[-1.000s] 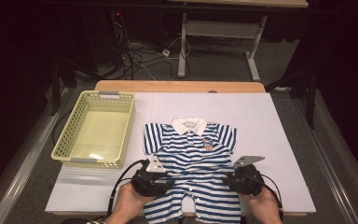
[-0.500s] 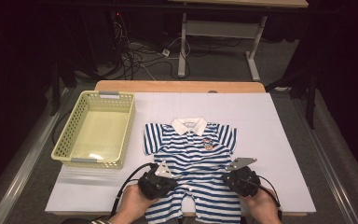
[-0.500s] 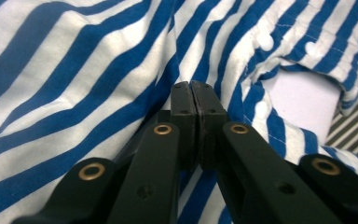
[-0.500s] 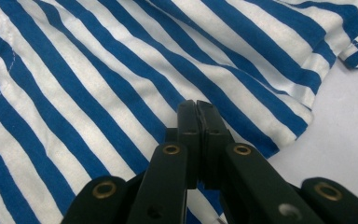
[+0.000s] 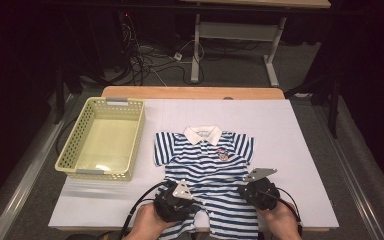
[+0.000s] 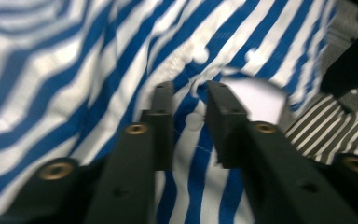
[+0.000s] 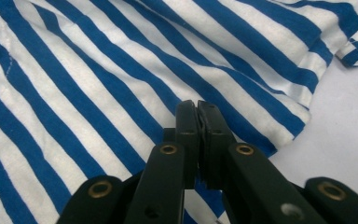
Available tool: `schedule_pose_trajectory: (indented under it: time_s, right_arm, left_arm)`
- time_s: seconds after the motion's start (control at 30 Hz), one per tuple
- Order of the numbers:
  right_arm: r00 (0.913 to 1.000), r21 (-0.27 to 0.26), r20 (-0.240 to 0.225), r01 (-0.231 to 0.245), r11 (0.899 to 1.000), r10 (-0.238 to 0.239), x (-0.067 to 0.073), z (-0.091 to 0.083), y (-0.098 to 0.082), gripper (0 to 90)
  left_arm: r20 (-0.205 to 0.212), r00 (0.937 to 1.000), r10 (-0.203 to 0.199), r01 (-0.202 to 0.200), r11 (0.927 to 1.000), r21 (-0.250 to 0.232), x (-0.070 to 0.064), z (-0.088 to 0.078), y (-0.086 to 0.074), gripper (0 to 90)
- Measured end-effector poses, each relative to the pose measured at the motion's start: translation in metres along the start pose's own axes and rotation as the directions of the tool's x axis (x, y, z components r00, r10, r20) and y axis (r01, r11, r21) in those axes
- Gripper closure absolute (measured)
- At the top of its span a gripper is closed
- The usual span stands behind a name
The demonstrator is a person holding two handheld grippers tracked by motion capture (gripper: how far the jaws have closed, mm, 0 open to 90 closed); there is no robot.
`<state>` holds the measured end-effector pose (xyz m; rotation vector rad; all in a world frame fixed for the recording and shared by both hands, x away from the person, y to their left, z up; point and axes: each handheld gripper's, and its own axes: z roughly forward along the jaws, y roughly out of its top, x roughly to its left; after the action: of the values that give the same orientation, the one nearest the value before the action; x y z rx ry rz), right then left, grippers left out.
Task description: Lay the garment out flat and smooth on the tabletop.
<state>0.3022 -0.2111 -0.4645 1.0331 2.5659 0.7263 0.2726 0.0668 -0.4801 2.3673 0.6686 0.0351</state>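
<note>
The striped romper [image 5: 207, 172] lies flat on the counter [image 5: 300, 140], light, limp and prone to bunching. My left claw [image 6: 191, 95] has just been opening and stands released over the snap placket; my right claw [image 7: 198, 112] is clenched, whether pinching the hem I cannot tell. I judge the lower corners best for gripping.

A white rectangular surface [image 5: 290, 130] with a wooden far edge carries a pale yellow perforated plastic basket [image 5: 103, 137] at its left side and, just right of it, a blue-and-white striped baby romper with a white collar [image 5: 205, 160], spread flat toward the near edge
</note>
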Motion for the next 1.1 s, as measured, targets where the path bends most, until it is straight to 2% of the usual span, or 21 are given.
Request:
schedule_pose_trajectory:
  time_s: [0.07, 0.13, 0.17, 0.2, 0.23, 0.33, 0.43, 0.57, 0.67, 0.77, 0.83, 0.9, 0.97, 1.03, 1.1]
  right_arm:
    - [1.0000, -0.002, 0.004, -0.007, 1.000, 0.007, -0.001, 0.000, 0.000, 86.1]
    - [0.9999, -0.004, 0.005, -0.012, 1.000, 0.012, -0.002, 0.000, 0.000, 84.6]
    - [0.9999, -0.006, 0.008, -0.014, 1.000, 0.014, -0.002, 0.000, 0.000, 84.2]
    - [0.9998, -0.007, 0.012, -0.014, 1.000, 0.014, -0.003, 0.000, 0.000, 83.8]
    - [0.9998, -0.007, 0.016, -0.014, 1.000, 0.014, -0.003, 0.000, 0.000, 83.6]
    - [0.9997, -0.006, 0.021, -0.015, 1.000, 0.015, -0.003, 0.000, 0.000, 83.3]
    - [0.9996, -0.007, 0.022, -0.016, 1.000, 0.017, -0.004, -0.001, 0.000, 83.2]
    - [0.9991, -0.003, 0.037, -0.022, 1.000, 0.022, -0.007, -0.003, -0.003, 82.4]
    - [0.9983, -0.009, 0.042, -0.041, 0.999, 0.041, -0.009, -0.006, -0.005, 78.8]
    - [0.9972, -0.018, 0.050, -0.055, 0.998, 0.056, -0.013, -0.008, -0.006, 75.3]
    - [0.9955, -0.024, 0.065, -0.068, 0.997, 0.069, -0.015, -0.009, -0.007, 72.1]
    - [0.9938, -0.023, 0.069, -0.086, 0.996, 0.088, -0.017, -0.009, -0.008, 69.8]
    - [0.9929, -0.006, 0.062, -0.101, 0.995, 0.102, -0.020, -0.007, -0.009, 68.5]
    - [0.9925, -0.001, 0.051, -0.111, 0.994, 0.111, -0.021, -0.006, -0.009, 69.2]
    - [0.9930, 0.006, 0.039, -0.112, 0.994, 0.112, -0.022, -0.006, -0.009, 77.3]
  left_arm:
    - [0.008, 0.9998, -0.017, 0.017, 0.9997, -0.015, 0.002, 0.000, -0.001, 62.4]
    - [0.002, 1.0000, -0.009, 0.009, 0.9998, -0.018, 0.002, 0.001, -0.001, 62.0]
    - [0.009, 0.9999, -0.006, 0.006, 0.9998, -0.017, 0.001, 0.001, -0.001, 63.5]
    - [0.023, 0.9997, -0.004, 0.005, 0.9999, -0.013, 0.000, 0.002, -0.001, 69.0]
    - [0.018, 0.9998, 0.001, -0.001, 0.9999, -0.010, -0.001, 0.002, 0.000, 72.7]
    - [0.019, 0.9998, 0.007, -0.007, 1.0000, 0.002, -0.002, 0.002, 0.002, 76.5]
    - [0.064, 0.9979, 0.006, -0.007, 0.9999, 0.013, -0.003, 0.001, 0.002, 77.6]
    - [0.093, 0.9948, 0.041, -0.044, 0.9985, 0.032, -0.013, 0.000, 0.002, 77.4]
    - [0.094, 0.9945, 0.045, -0.046, 0.9989, 0.009, -0.014, -0.004, -0.001, 75.8]
    - [0.061, 0.9978, 0.028, -0.025, 0.9987, -0.045, -0.009, -0.013, -0.001, 70.4]
    - [0.013, 0.9999, 0.011, -0.009, 0.9968, -0.079, -0.003, -0.021, -0.002, 65.7]
    - [-0.051, 0.9986, -0.011, 0.006, 0.9954, -0.095, 0.006, -0.027, -0.005, 60.1]
    - [-0.120, 0.9918, -0.043, 0.032, 0.9951, -0.094, 0.017, -0.031, -0.009, 57.0]
    - [-0.132, 0.9846, -0.115, 0.102, 0.9899, -0.099, 0.032, -0.034, -0.013, 55.5]
    - [-0.138, 0.9753, -0.172, 0.159, 0.9821, -0.101, 0.046, -0.037, -0.018, 55.5]
